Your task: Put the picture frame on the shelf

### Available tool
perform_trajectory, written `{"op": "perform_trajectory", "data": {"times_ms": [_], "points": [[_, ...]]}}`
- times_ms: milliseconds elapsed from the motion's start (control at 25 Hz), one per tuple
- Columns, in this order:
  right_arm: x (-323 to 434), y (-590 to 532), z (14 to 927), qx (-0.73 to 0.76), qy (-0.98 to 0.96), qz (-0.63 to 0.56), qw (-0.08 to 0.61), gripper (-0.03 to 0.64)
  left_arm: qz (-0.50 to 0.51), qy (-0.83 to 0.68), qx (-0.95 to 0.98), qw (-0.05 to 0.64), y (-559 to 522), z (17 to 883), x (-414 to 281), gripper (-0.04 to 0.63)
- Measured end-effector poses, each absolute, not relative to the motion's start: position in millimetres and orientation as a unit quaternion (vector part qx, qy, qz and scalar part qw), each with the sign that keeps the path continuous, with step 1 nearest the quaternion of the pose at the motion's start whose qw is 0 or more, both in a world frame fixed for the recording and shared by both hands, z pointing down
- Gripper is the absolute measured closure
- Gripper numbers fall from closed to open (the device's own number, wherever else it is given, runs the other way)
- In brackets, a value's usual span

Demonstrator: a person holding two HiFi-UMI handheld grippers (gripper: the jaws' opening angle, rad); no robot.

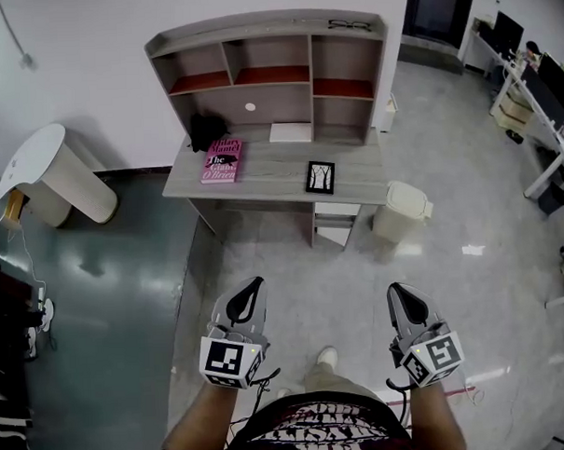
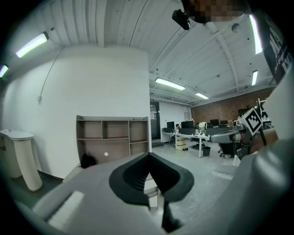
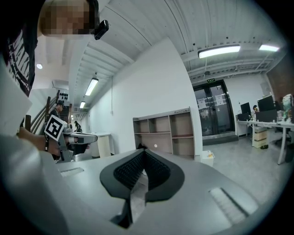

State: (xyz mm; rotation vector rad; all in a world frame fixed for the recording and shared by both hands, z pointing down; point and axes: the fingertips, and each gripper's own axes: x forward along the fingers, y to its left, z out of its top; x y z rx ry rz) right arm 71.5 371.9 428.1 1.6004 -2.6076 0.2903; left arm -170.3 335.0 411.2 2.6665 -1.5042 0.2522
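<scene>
Frame first: the picture frame [image 1: 320,177] lies flat on the surface [image 1: 271,178], toward the right end. It is just in front of the shelf [image 1: 264,29], under the shelf's right-hand box. A pink book [image 1: 221,160] lies well to the left of it, so the two are apart.

My left fingers [image 1: 245,300] are closed tight with nothing in them. My right fingers [image 1: 411,305] are closed tight too, and they hold nothing. Both pairs point forward at the shelf.

The frame is well ahead of me, far from both hands. I stand on the floor with open floor between me and the surface. The frame sits straight ahead, about in the middle between my two hands, so I think neither hand is much nearer. It lies on the right side of the surface, so my right hand looks like the handy one.

The frame's long side runs away from me, toward the shelf. I think I must walk closer, open my fingers, and take it by its short width, across the two long edges.
</scene>
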Motion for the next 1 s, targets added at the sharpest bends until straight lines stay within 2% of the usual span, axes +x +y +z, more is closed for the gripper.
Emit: {"op": "perform_trajectory", "data": {"times_ms": [400, 1000], "points": [[109, 323, 427, 0.507, -0.856, 0.104, 0.018, 0.589, 0.075, -0.499, 0.862, 0.038, 292, 402, -133, 0.595], [109, 283, 434, 0.497, -0.860, 0.115, 0.015, 0.589, 0.097, -0.516, 0.850, 0.038, 264, 413, -142, 0.595]]}}
